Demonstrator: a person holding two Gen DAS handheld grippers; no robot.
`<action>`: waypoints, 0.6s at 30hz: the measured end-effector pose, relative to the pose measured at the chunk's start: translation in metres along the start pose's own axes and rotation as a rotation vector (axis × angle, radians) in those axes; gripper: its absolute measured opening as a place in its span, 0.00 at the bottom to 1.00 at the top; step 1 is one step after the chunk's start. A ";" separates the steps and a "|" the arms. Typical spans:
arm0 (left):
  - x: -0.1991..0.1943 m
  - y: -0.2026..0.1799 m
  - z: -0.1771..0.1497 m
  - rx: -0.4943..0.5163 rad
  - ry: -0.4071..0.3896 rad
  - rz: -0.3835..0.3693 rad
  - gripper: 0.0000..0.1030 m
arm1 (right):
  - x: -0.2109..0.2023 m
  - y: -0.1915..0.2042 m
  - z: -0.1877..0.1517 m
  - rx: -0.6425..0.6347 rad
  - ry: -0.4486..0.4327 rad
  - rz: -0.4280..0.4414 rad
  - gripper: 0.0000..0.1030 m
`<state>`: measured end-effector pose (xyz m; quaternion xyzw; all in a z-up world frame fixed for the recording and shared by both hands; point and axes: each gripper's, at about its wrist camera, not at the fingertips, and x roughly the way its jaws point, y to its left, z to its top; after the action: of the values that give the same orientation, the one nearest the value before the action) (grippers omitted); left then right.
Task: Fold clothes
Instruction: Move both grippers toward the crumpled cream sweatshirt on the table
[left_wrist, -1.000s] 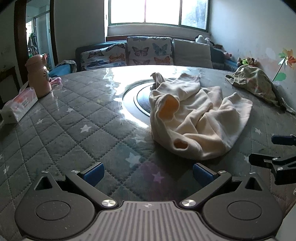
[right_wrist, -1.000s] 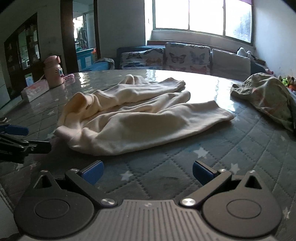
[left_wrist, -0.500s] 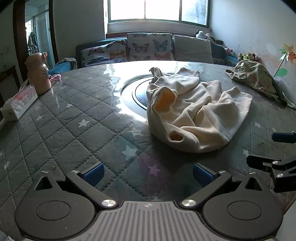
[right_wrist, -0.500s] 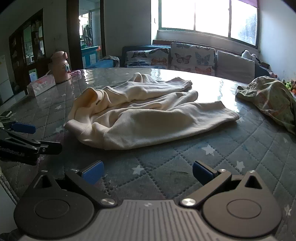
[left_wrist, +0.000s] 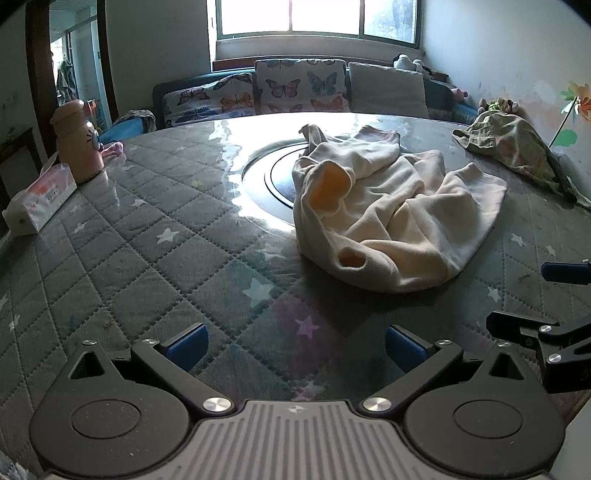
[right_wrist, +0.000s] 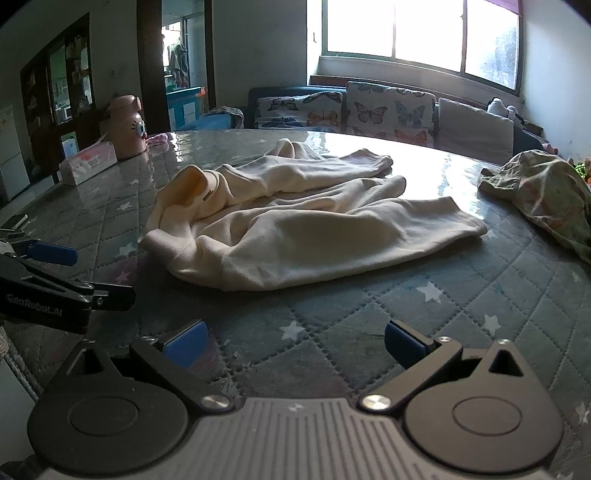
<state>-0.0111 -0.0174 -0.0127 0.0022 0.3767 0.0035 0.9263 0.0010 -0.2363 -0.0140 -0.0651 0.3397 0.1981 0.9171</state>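
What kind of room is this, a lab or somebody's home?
Most likely a home living room: a sofa with butterfly cushions under the window, stuffed toys on the ledge, and a quilted round table holding crumpled clothes.

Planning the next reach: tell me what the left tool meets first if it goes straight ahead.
The left tool hangs open over bare quilted table cover. Straight on, it would probably meet the near edge of the cream garment first, though depth and height are hard to judge.
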 end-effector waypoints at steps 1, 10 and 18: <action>0.000 0.000 0.000 0.000 0.001 0.000 1.00 | 0.000 0.000 0.000 0.000 0.000 0.002 1.00; 0.004 -0.001 0.001 0.000 0.012 0.003 1.00 | 0.001 0.003 0.001 -0.001 0.001 0.013 1.00; 0.006 -0.002 0.005 0.002 0.009 0.005 1.00 | 0.003 0.005 0.003 -0.001 0.004 0.025 1.00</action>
<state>-0.0032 -0.0193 -0.0128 0.0039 0.3808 0.0053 0.9246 0.0030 -0.2303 -0.0136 -0.0619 0.3422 0.2094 0.9139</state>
